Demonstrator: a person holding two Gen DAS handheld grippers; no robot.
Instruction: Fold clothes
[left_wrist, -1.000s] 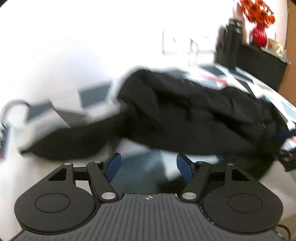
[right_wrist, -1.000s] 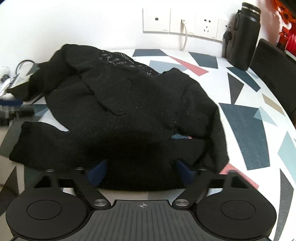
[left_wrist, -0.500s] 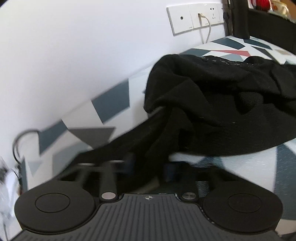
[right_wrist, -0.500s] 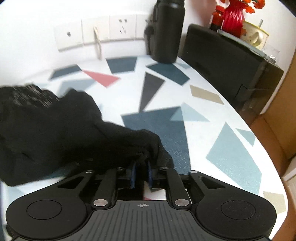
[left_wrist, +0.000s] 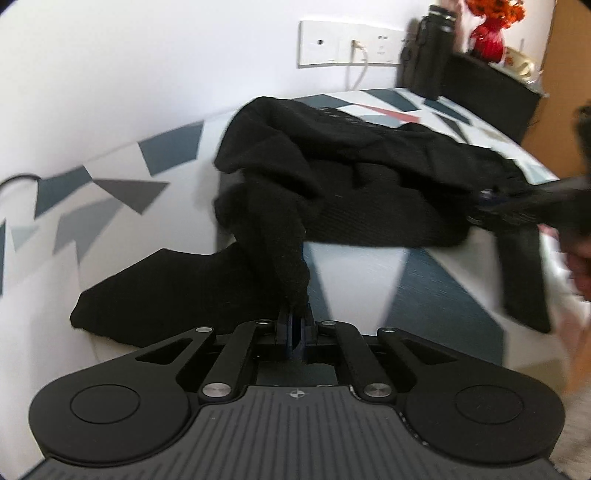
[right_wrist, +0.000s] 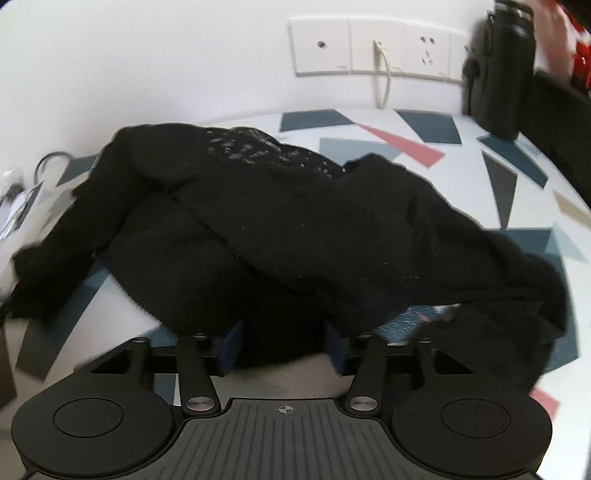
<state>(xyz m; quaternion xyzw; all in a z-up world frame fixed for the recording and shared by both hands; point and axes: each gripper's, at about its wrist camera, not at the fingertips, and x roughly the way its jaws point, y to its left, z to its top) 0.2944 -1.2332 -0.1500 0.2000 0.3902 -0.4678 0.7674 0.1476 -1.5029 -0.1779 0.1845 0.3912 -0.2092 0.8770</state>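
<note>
Sweater (right_wrist: 295, 236) sprawls across white, triangle-patterned table (right_wrist: 517, 206).

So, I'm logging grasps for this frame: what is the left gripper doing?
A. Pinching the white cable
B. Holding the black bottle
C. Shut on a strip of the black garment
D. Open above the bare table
C: in the left wrist view, the left gripper has its jaws closed together on a strip of the black garment.

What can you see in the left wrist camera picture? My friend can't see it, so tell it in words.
The left tool is shut on a fold of a crumpled black sweater, pulling it up off a white table with coloured triangles. Behind it, wall sockets, a black bottle and a red vase of orange flowers stand by the wall.
</note>
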